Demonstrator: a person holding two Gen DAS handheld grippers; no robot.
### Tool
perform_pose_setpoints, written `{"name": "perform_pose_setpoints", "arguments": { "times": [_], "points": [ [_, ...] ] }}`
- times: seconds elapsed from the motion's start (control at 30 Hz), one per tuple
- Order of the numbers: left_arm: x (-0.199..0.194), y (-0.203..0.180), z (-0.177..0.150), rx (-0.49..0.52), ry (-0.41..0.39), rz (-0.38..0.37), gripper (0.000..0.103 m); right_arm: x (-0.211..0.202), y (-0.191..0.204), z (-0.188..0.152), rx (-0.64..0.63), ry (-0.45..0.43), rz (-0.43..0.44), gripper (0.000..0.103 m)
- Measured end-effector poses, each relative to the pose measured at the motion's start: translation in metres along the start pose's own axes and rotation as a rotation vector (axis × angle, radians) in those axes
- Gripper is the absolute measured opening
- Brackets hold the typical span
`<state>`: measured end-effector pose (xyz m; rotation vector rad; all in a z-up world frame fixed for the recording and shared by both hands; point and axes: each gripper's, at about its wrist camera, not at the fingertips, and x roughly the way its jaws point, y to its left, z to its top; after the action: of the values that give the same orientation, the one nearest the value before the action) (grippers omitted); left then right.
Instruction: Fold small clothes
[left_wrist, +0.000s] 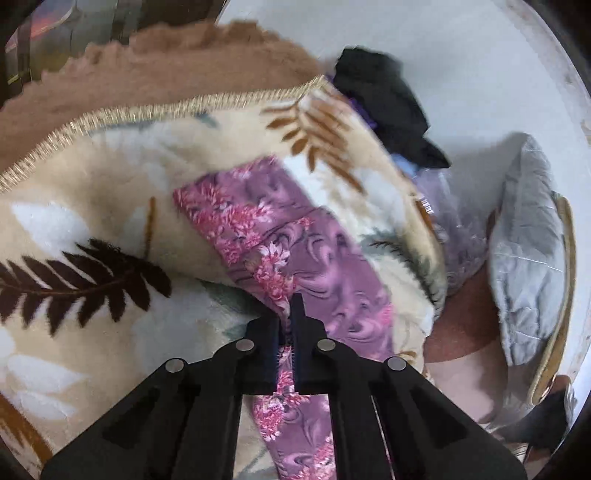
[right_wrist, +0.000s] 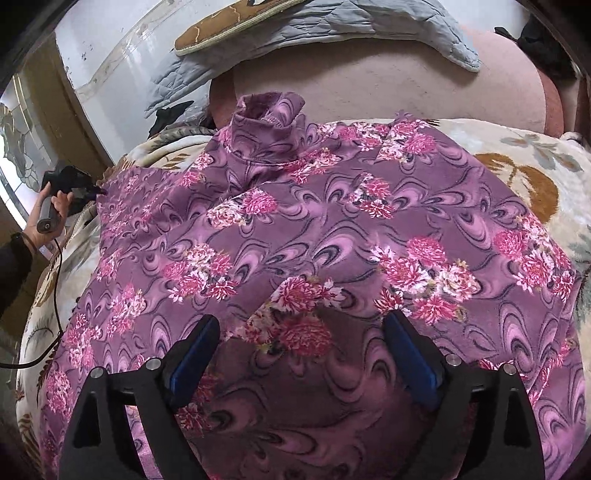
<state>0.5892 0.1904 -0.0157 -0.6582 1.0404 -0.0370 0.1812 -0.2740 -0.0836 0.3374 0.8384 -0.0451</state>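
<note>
A purple top with pink flowers (right_wrist: 295, 221) lies spread on a cream leaf-pattern blanket (right_wrist: 517, 155), its high collar (right_wrist: 266, 114) at the far side. My right gripper (right_wrist: 301, 332) hovers just above the near part of the top, open wide, with only flat fabric under its blue pads (right_wrist: 195, 350). At the far left, a hand (right_wrist: 55, 210) holds my left gripper (right_wrist: 99, 191) at the end of a sleeve. In the left wrist view, the left gripper (left_wrist: 291, 314) is shut on that sleeve (left_wrist: 280, 236), with fabric pinched between the fingers.
A black garment (left_wrist: 384, 99) and a pale lilac cloth (left_wrist: 458, 229) lie beyond the blanket (left_wrist: 110, 192) by the white wall. A grey quilted cover (right_wrist: 332, 18) rests on a pink cushion (right_wrist: 369, 81) behind the collar. Brown fleece (left_wrist: 166, 62) borders the blanket.
</note>
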Motion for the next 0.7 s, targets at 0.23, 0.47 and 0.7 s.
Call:
{"name": "perform_pose_setpoints", "arguments": {
  "times": [0.23, 0.47, 0.7],
  "points": [
    [-0.056, -0.039, -0.022, 0.119, -0.042, -0.098, 0.002, 0.0, 0.001, 0.0, 0.0, 0.0, 0.001, 0.092],
    [-0.11, -0.096, -0.09, 0.326, -0.014, -0.203, 0.002, -0.001, 0.0, 0.001, 0.007, 0.0, 0.008, 0.092],
    [-0.14, -0.142, -0.185, 0.535, 0.063, -0.305, 0.002, -0.002, -0.001, 0.0, 0.015, -0.002, 0.016, 0.092]
  ]
}}
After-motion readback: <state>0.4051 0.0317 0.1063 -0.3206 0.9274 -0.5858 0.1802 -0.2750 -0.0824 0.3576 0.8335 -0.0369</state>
